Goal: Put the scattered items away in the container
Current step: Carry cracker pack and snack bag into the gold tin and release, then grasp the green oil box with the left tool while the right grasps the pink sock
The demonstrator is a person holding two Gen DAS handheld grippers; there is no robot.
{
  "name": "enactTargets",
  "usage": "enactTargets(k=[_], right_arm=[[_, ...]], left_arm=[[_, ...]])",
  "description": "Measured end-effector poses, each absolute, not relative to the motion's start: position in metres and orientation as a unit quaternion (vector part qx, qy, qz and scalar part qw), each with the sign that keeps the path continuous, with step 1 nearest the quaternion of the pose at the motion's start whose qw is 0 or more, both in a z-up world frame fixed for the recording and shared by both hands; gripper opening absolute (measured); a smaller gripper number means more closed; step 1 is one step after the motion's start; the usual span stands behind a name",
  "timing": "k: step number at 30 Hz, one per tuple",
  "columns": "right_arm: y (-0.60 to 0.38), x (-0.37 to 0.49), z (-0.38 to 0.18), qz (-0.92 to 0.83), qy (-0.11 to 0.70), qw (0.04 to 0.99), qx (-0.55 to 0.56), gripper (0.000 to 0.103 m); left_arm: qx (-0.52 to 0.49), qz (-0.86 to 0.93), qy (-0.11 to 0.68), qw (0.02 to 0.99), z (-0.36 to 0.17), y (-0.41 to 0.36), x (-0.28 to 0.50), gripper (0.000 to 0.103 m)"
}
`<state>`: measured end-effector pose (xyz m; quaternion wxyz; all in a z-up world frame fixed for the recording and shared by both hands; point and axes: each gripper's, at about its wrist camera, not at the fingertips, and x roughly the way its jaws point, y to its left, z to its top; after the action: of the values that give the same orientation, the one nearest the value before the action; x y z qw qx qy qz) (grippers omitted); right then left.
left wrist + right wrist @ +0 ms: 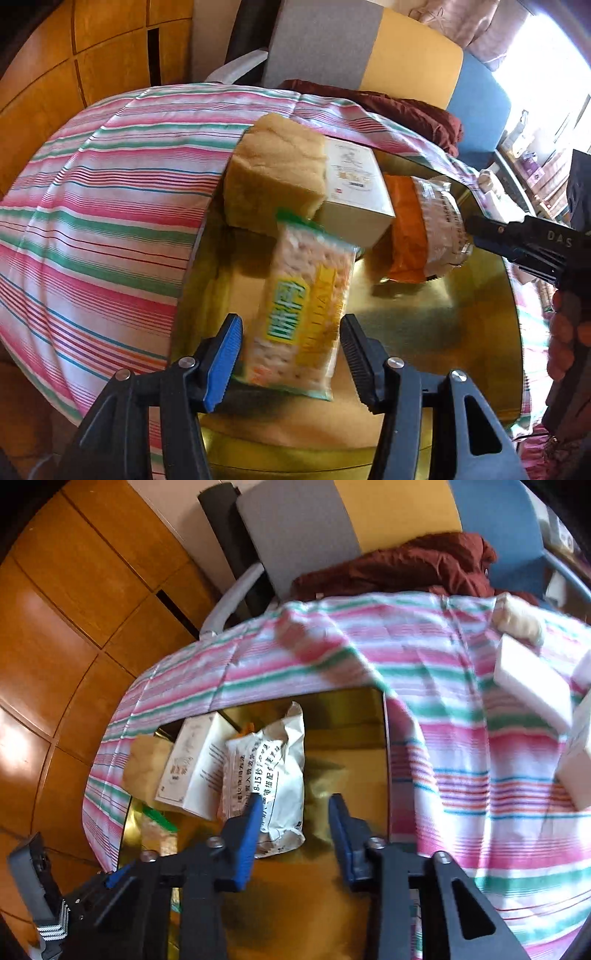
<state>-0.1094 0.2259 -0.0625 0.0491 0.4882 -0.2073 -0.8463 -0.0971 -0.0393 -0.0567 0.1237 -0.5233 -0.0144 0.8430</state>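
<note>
Left gripper (291, 354) jaws released around the cracker pack (303, 321), which may topple against the bread (275, 173) in the tray (424, 325). Right gripper (293, 830) jaws spread, empty; boxes (532, 683) remain far right.

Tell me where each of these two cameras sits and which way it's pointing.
Left wrist: on the left claw, looking down into the gold container at a cracker pack between its open fingers; the right claw and a hand show.
Right wrist: on the right claw, looking into the same container over a white packet; the left claw shows at lower left.
Shared: container, white box, striped cloth.
</note>
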Motion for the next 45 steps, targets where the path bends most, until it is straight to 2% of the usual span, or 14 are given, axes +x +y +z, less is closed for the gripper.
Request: enactTargets(k=[3, 6, 10, 13, 15, 17, 21, 28, 32, 36, 45], right_arm=[[0.223, -0.118, -0.074, -0.842, -0.218, 0.048, 0.491, 0.026], [0.21, -0.125, -0.073, -0.859, -0.183, 0.051, 0.476, 0.026], [0.213, -0.118, -0.068, -0.854, -0.214, 0.075, 0.468, 0.026], [0.214, -0.106, -0.061, -0.865, -0.195, 0.056, 0.458, 0.026], [0.212, -0.099, -0.057, -0.87, -0.183, 0.047, 0.455, 0.026], [0.211, -0.094, -0.055, -0.867, -0.192, 0.057, 0.455, 0.026], [0.209, -0.085, -0.053, -0.864, -0.21, 0.068, 0.453, 0.026], [0.223, -0.053, -0.037, -0.875, -0.238, 0.082, 0.414, 0.031], [0.256, -0.023, -0.023, -0.893, -0.248, 0.043, 0.374, 0.031], [0.298, 0.005, -0.02, -0.901, -0.252, -0.026, 0.352, 0.045], [0.393, 0.084, -0.057, -0.87, -0.29, -0.177, 0.357, 0.045]], left_arm=[[-0.527, 0.843, -0.008, 0.106, -0.06, -0.044, -0.104, 0.052], [-0.522, 0.847, -0.023, 0.101, -0.057, -0.045, -0.107, 0.051], [-0.514, 0.845, -0.043, 0.137, -0.047, -0.042, -0.097, 0.052], [-0.516, 0.844, 0.012, 0.147, -0.053, -0.022, -0.095, 0.052], [-0.508, 0.85, 0.08, 0.115, -0.062, -0.011, -0.095, 0.052], [-0.511, 0.849, 0.105, 0.091, -0.069, -0.01, -0.097, 0.05], [-0.516, 0.851, 0.074, 0.064, -0.069, -0.026, -0.101, 0.05], [-0.508, 0.856, -0.019, 0.095, -0.053, -0.031, -0.096, 0.05], [-0.471, 0.868, -0.072, 0.138, -0.041, -0.02, -0.084, 0.053], [-0.442, 0.869, -0.092, 0.203, -0.03, 0.007, -0.071, 0.054], [-0.414, 0.84, -0.045, 0.348, -0.012, 0.096, -0.029, 0.055]])
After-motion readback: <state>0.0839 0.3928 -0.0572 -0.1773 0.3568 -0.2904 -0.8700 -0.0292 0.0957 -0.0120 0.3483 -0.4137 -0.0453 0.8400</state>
